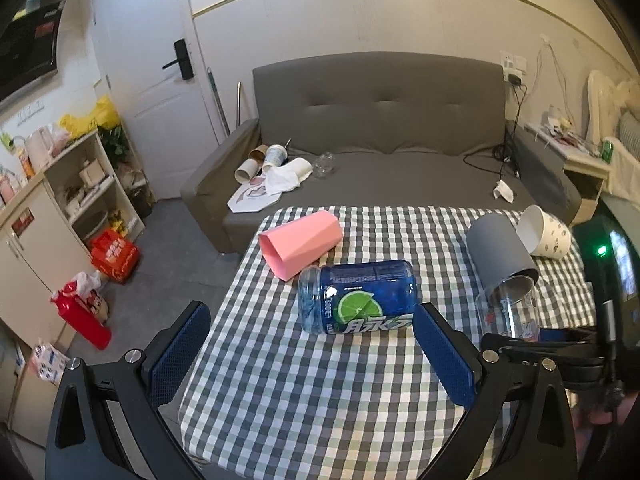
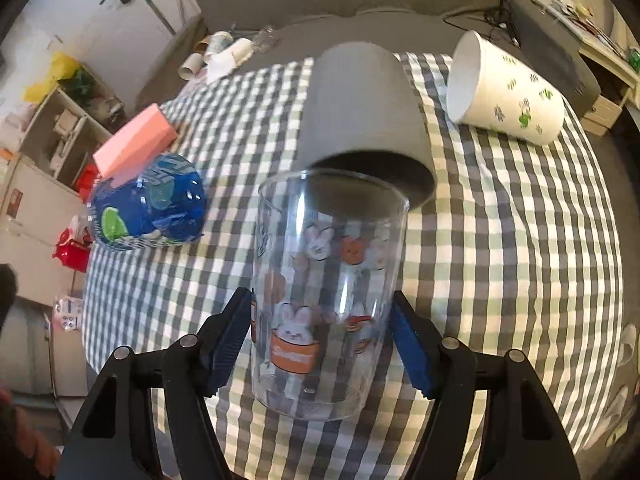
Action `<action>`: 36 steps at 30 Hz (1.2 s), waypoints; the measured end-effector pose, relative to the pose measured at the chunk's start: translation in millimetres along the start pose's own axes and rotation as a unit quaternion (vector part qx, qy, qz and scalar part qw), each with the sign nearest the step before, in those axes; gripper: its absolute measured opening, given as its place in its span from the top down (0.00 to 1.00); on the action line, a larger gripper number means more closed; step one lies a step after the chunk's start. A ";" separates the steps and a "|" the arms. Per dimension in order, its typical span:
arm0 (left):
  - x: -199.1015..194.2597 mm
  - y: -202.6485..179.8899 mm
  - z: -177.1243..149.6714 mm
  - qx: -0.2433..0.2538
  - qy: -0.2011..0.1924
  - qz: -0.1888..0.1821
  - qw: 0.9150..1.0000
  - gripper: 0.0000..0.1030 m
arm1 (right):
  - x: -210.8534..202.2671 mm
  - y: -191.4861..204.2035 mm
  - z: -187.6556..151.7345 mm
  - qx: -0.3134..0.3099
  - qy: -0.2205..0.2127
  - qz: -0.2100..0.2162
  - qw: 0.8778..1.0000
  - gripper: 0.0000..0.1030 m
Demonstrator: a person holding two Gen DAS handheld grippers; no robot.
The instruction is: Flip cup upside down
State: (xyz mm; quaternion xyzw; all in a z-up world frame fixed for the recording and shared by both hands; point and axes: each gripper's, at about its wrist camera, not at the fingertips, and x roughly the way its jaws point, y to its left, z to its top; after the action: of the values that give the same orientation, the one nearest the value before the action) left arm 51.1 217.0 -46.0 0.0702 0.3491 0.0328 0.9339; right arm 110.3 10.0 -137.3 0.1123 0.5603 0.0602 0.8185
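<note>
A clear glass cup [image 2: 326,292] with rabbit stickers is held between the blue pads of my right gripper [image 2: 322,334], above the checked tablecloth [image 2: 500,260], its open mouth pointing away from the camera. The jaws press on both its sides. The cup also shows in the left wrist view [image 1: 510,306], at the right, with the right gripper's black frame below it. My left gripper [image 1: 310,354] is open and empty, low over the table's near left part, just in front of a lying blue bottle [image 1: 358,296].
A grey cup [image 2: 366,120] lies on its side just beyond the glass. A white paper cup [image 2: 506,90] lies at the far right, a pink faceted cup [image 1: 300,242] at the far left. A grey sofa [image 1: 380,120] stands behind the table.
</note>
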 end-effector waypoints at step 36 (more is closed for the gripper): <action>27.2 -151.7 -46.6 0.028 0.092 -0.132 0.987 0.00 | -151.0 -71.3 -43.5 -0.054 -0.209 -0.117 0.969 0.13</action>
State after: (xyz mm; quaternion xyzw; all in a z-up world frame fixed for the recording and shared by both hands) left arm 42.8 75.1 -121.8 0.0467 0.4409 -0.0939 0.8914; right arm 12.7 -87.8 -33.8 0.0120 0.3820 -0.0304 0.9236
